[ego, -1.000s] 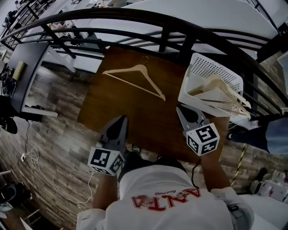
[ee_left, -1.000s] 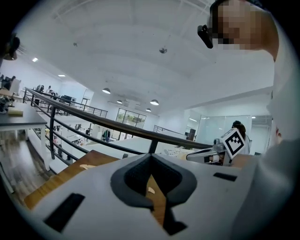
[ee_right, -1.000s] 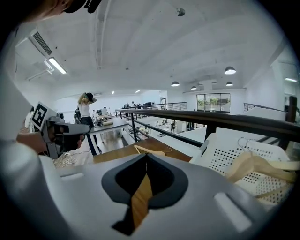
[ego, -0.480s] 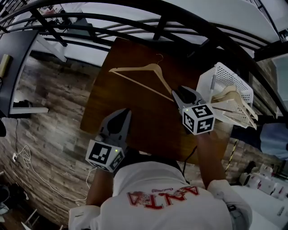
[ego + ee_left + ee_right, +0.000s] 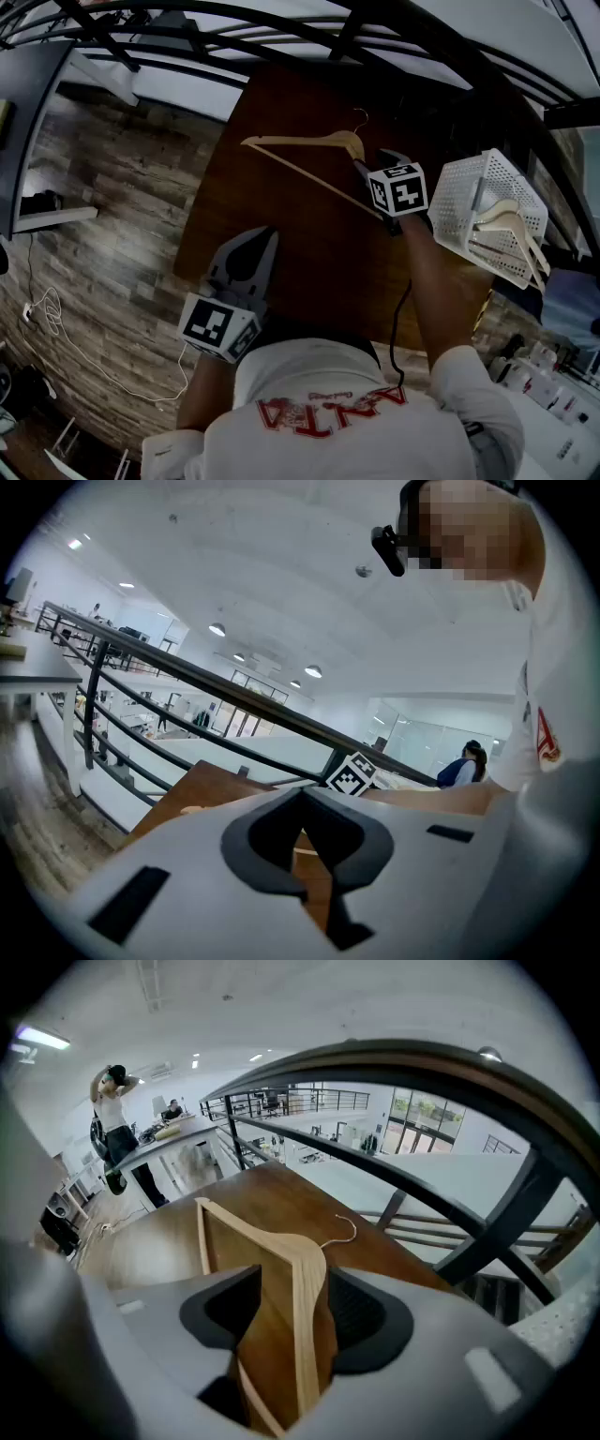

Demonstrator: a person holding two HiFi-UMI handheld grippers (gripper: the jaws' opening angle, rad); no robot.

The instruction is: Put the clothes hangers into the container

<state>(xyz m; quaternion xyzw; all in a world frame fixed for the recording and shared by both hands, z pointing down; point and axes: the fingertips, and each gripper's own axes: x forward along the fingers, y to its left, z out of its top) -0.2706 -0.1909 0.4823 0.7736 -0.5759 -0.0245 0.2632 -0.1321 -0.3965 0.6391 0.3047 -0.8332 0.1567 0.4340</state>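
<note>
One wooden clothes hanger (image 5: pixel 309 150) lies flat on the brown table (image 5: pixel 281 244), its wire hook (image 5: pixel 359 117) pointing away from me. My right gripper (image 5: pixel 371 161) is tilted down over the hanger's neck. In the right gripper view its jaws have just been opening, and the hanger (image 5: pixel 306 1279) runs between them, close to the right jaw, with a gap on the left. The white perforated container (image 5: pixel 473 202) at the table's right edge holds two hangers (image 5: pixel 506 223). My left gripper (image 5: pixel 255 255) hovers shut and empty over the near table edge; its tips (image 5: pixel 302 794) meet.
A dark metal railing (image 5: pixel 281 28) curves along the table's far side, close behind the hanger. Wooden floor (image 5: pixel 103 216) lies to the left with a white cable (image 5: pixel 56 328) on it. A seated person (image 5: pixel 464 761) is far off in the left gripper view.
The right gripper swung from beside the container forward and left, down onto the hanger, and its jaws opened. The left gripper shifted a little along the near table edge.
</note>
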